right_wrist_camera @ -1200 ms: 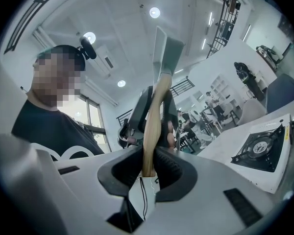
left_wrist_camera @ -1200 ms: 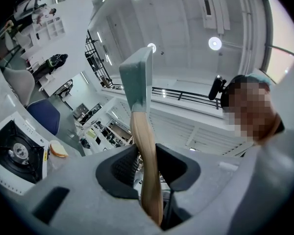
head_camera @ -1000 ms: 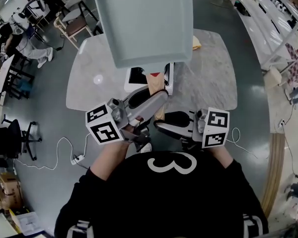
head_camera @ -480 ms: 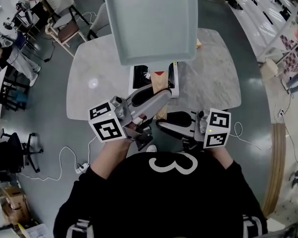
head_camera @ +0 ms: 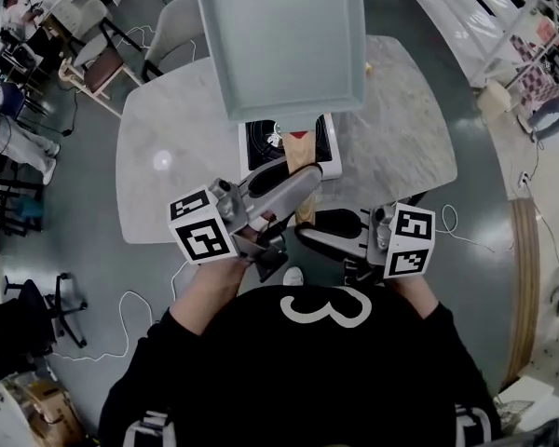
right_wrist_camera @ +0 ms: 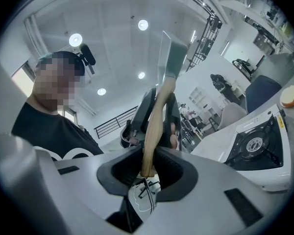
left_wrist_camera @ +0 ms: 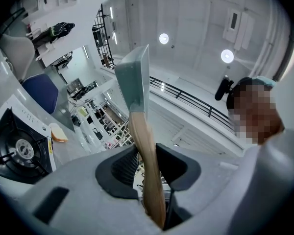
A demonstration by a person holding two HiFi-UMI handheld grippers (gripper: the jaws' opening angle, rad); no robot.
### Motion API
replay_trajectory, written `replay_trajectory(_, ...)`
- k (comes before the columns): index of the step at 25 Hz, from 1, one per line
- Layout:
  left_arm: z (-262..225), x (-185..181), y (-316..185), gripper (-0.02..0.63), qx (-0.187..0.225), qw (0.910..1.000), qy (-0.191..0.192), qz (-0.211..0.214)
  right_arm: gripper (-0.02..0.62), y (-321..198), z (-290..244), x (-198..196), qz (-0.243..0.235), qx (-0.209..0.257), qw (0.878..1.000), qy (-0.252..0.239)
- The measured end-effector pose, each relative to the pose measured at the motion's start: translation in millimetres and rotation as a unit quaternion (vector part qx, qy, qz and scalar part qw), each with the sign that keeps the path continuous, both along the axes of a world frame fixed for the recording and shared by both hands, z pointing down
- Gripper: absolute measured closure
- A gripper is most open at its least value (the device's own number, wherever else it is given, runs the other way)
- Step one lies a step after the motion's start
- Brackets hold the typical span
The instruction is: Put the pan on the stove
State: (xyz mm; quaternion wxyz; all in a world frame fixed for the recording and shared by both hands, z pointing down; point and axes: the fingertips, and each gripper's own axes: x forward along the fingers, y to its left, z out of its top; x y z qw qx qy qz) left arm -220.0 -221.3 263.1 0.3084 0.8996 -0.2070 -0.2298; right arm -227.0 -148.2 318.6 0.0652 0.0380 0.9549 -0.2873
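1. The left hand-held gripper (left_wrist_camera: 154,175) was closed on the wooden handle (left_wrist_camera: 149,165) of the pan (head_camera: 279,35), with a pad pressing on each side. The right hand-held gripper (right_wrist_camera: 148,173) was clamped on the handle's end, farther from the stove (head_camera: 261,147) than the left.
2. The pan was held in the air, well above the stove and touching nothing. The stove stood on the bench (head_camera: 168,156).
3. Over the last second neither grip altered, and both jaw pairs kept their narrow set on the handle. The pan stayed raised. In the head view the bench drifted sideways and slightly more of the stove showed beyond the pan's near edge.
4. Judgement: the carry was still in hand and placement had not begun. The pan would have to be lowered level onto the burner (right_wrist_camera: 255,143). The long handle held steeply upward made tipping the main risk.
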Motion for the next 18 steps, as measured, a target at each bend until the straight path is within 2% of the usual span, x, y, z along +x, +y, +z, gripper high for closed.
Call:
replay_trajectory(14,47,-9,-20,0.483,-0.05,0.9977,0.03,0.036,0.522,-12,30,-6,0.042,-0.044,0.998,0.004)
replay_trajectory(18,49,-5,-19,0.485,-0.082,0.9951,0.035,0.044,0.522,-13,37,-7,0.048,-0.057,0.997,0.004)
